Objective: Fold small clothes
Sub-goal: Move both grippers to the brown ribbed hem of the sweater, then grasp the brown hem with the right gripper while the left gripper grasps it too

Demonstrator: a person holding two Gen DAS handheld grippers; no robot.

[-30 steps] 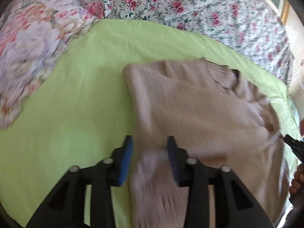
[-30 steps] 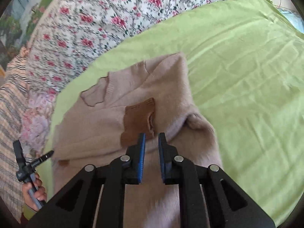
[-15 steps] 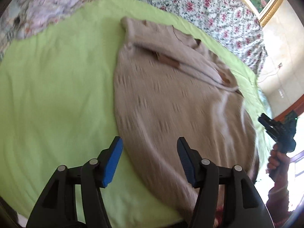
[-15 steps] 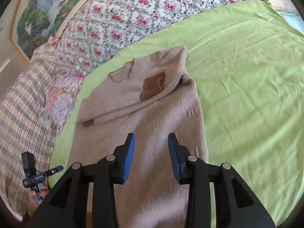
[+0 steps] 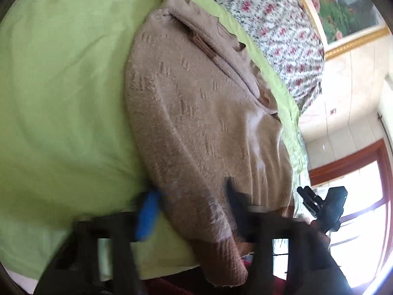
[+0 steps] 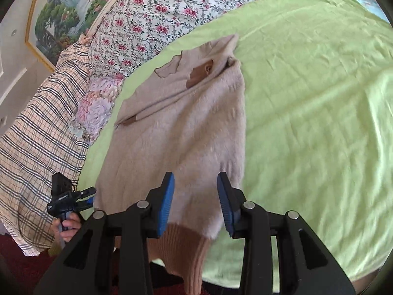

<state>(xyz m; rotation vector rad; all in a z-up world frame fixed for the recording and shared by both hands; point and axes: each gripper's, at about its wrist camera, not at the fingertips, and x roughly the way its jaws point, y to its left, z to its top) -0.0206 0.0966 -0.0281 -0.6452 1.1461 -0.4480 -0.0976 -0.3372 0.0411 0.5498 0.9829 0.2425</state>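
A beige knit sweater [image 6: 186, 135] lies lengthwise on the green sheet [image 6: 319, 98], sleeves folded across its upper part, brown elbow patch [image 6: 200, 72] showing. Its ribbed hem [image 6: 181, 253] hangs over the near bed edge. My right gripper [image 6: 195, 201] is open and empty above the hem end. In the left wrist view the sweater [image 5: 196, 123] fills the middle. My left gripper [image 5: 191, 211] is open, blurred, straddling the sweater's lower left corner without gripping it. The left gripper also shows in the right wrist view [image 6: 71, 196]; the right gripper in the left wrist view [image 5: 319, 204].
Floral quilt [image 6: 157, 17] and plaid blanket [image 6: 36, 142] lie at the head and left side of the bed. A framed painting [image 6: 63, 17] hangs on the wall. A window [image 5: 363, 211] is at the right. Dark red floor [image 6: 22, 270] lies below the bed edge.
Both grippers let go of the sweater, opened, and pulled back toward the near bed edge. The sweater now lies stretched out with its hem over the edge.
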